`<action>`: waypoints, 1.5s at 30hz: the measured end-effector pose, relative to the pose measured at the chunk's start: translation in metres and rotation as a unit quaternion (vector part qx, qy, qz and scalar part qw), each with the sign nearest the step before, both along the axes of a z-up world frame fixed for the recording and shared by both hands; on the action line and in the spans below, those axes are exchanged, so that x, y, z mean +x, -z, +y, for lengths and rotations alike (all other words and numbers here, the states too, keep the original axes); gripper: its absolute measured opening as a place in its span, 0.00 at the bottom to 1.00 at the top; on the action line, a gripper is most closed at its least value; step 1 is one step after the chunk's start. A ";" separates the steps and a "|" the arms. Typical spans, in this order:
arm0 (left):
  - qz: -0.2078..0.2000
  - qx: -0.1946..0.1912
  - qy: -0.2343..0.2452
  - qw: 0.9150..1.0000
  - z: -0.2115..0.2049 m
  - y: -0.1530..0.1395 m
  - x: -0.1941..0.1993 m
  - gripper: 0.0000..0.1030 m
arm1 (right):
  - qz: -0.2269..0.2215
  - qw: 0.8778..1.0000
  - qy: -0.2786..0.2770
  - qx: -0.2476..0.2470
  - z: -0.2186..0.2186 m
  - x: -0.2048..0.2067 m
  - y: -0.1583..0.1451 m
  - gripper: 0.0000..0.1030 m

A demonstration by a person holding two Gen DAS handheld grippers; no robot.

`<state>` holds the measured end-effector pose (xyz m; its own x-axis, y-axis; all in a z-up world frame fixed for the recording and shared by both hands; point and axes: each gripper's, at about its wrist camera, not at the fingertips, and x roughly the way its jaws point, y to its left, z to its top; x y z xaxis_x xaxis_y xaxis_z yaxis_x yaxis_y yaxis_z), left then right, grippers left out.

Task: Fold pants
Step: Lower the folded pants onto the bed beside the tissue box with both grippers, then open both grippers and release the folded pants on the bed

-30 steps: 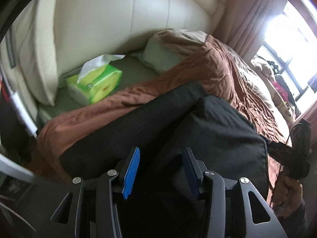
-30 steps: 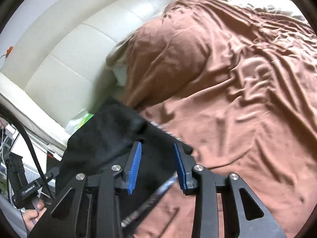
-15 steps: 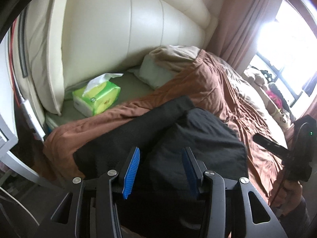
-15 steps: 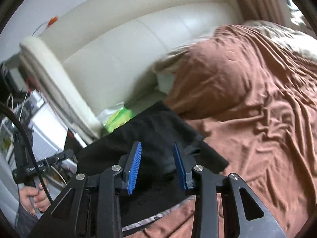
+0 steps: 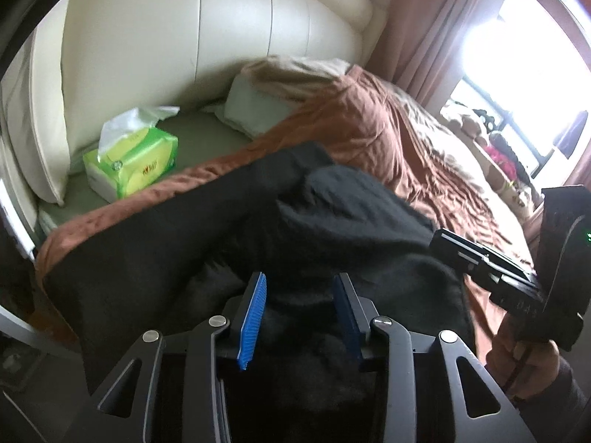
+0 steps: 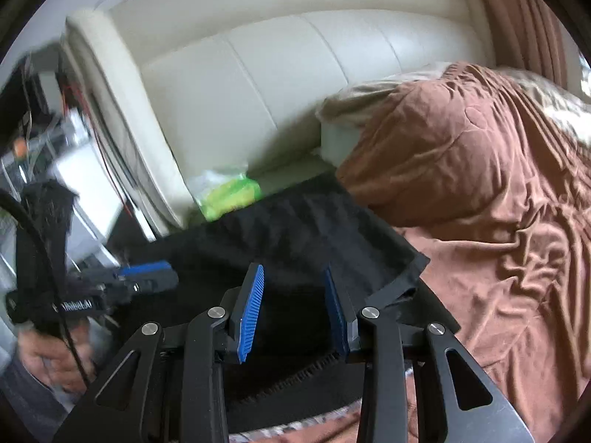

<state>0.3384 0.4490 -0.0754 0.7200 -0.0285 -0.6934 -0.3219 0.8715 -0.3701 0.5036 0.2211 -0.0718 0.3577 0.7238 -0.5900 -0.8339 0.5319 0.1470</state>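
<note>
Black pants (image 5: 207,258), bunched in folds on the brown blanket (image 5: 413,170) near the bed's head end. Left tool (image 5: 300,313) and right tool (image 6: 293,310) poised above the fabric, jaws apart, gripping nothing. Green tissue pack (image 5: 136,162) beside the cream headboard (image 5: 184,55).

Pants (image 5: 155,258) near edge hidden behind gripper (image 5: 299,313), tissue pack (image 6: 229,195) blurred (motion smear), window (image 5: 524,74) blown out, shelves (image 6: 48,140) smeared.

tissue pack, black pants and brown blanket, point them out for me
tissue pack (image 5: 135,164), left wrist view, green front face
black pants (image 6: 314,229), right wrist view, flat upper panel
brown blanket (image 6: 480,192), right wrist view, wrinkled middle
</note>
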 end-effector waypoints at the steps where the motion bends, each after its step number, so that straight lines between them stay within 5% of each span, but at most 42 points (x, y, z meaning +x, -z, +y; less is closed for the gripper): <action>1: 0.004 -0.001 -0.001 1.000 0.000 0.003 0.000 0.37 | 0.000 1.000 -0.006 -0.013 0.000 -0.001 0.006 0.30; 23: 0.004 0.017 0.035 0.999 -0.060 -0.013 -0.051 0.32 | 0.011 0.998 0.010 -0.065 -0.058 -0.054 -0.010 0.30; 30: 0.069 0.028 0.035 0.997 -0.072 0.009 -0.060 0.27 | 0.003 0.997 0.022 -0.068 -0.098 -0.076 -0.022 0.30; 41: 0.100 0.024 -0.018 0.995 -0.076 0.007 -0.107 0.27 | 0.005 0.998 0.049 -0.046 -0.151 -0.108 -0.054 0.30; 45: 0.082 0.023 -0.024 0.996 -0.084 -0.009 -0.122 0.27 | 0.002 0.998 0.051 -0.047 -0.167 -0.125 -0.065 0.56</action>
<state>0.2159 0.3647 -0.0668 0.5974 0.0371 -0.8011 -0.4156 0.8686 -0.2698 0.3786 0.0543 -0.0066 0.4243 0.6246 -0.6556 -0.7737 0.6262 0.0959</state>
